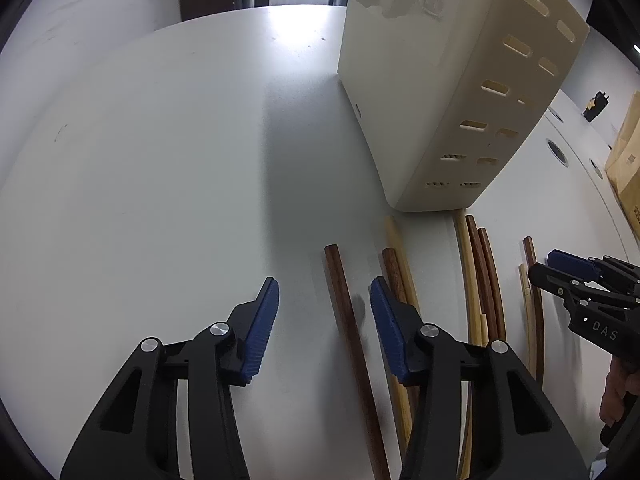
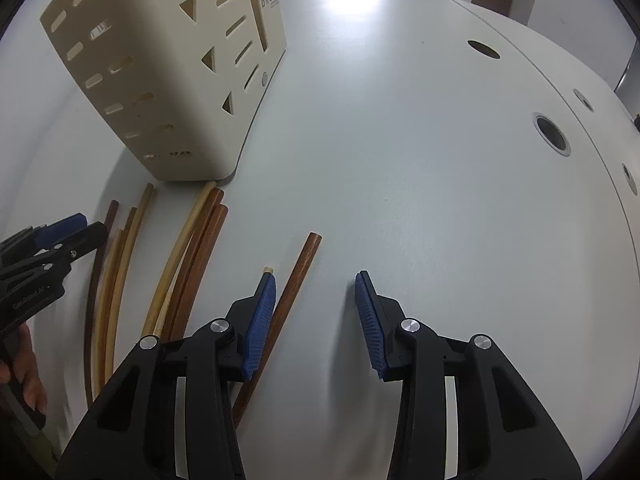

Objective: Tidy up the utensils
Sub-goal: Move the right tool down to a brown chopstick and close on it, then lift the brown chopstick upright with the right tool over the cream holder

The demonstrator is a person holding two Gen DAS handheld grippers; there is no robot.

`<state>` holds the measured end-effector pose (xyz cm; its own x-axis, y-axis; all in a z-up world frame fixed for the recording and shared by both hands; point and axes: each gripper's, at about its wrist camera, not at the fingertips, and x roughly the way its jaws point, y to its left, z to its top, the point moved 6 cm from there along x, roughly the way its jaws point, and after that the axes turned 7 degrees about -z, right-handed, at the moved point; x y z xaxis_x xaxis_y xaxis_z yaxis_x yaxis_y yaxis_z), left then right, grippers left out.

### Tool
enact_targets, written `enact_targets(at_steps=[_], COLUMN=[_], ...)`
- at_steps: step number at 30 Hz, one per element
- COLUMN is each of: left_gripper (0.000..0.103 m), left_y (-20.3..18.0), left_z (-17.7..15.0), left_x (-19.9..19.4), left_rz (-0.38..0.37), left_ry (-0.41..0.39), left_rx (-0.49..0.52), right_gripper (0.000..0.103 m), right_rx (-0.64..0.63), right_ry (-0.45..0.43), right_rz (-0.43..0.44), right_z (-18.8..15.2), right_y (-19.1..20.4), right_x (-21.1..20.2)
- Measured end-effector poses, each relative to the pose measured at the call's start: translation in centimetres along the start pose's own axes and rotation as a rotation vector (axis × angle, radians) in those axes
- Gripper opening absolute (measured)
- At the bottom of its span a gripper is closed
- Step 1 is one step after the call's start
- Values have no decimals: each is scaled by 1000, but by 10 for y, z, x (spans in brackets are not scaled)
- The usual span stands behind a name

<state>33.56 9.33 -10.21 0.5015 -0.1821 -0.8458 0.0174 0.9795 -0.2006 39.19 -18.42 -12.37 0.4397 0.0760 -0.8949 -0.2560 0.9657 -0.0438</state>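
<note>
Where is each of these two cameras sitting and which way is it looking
Left wrist: on the left gripper, looking steeply down at the white table; its jaws straddle a dark chopstick; the right gripper and a hand enter at right.
Right wrist: on the right gripper, also tilted down; a dark chopstick lies between its jaws beside the left pad; the left gripper and a hand show at left.
Shared: the cream utensil holder, the row of chopsticks, the table.
</note>
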Motion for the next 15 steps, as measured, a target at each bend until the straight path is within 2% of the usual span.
enact_targets(at_steps=[2,5,6,8,9,13,15], left_gripper=[42,33,28,14,10,7,7], left_y=[-2,-7,-9,-12,-14,-9,-9], left_z=[-1,2,3,5,6,7,8], left_x=[4,9,10,13,14,10,10], left_rz=[2,24,28,41,50,51,52], left_ry=[12,10,10,16,19,20,15], left_rx=[3,16,19,31,36,45,46], right_gripper=[41,32,30,17,15,8,8], right_rx=[-7,-18,-19,-19,-18,-12,-5], right_ry=[0,-5,-6,-4,-1,-6,-11], right_rz=[-7,-24,-25,-18,-12,22,38], right_z=[0,-3,-4,-5,-6,-11,-12], right_y=[1,4,4,4,5,10,11], right_x=[0,-3,-3,-4,-5,-9,-10])
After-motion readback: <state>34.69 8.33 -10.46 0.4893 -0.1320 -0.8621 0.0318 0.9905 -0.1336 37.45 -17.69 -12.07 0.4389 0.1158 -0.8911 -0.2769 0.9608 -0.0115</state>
